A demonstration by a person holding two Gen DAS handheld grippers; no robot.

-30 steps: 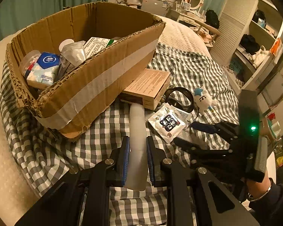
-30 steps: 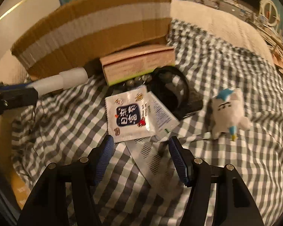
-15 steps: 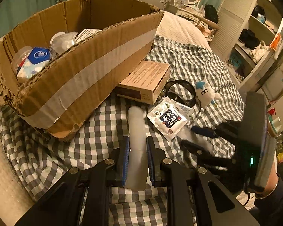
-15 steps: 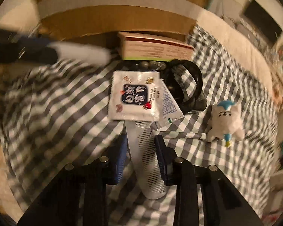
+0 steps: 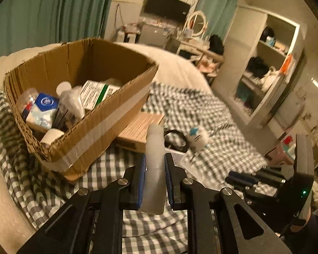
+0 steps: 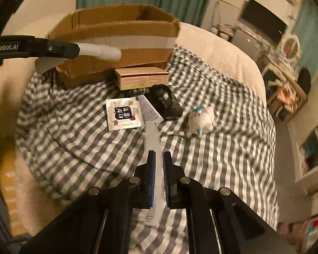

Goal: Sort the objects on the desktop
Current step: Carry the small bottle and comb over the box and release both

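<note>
White tube (image 5: pixel 155 167) pinched by left gripper (image 5: pixel 155 182), comb (image 6: pixel 156 173) by right gripper (image 6: pixel 158 182); both now lifted off cloth (image 6: pixel 212 158), ready for box (image 5: pixel 108 114).

Left wrist: looks along its claw (image 5: pixel 155 169), cardboard box (image 5: pixel 91 127) close at 10 o'clock. Right wrist: raised, facing same box (image 6: pixel 116 31) at 12 o'clock. Shared: checked cloth (image 6: pixel 222 148), plush toy (image 6: pixel 201 119).
</note>
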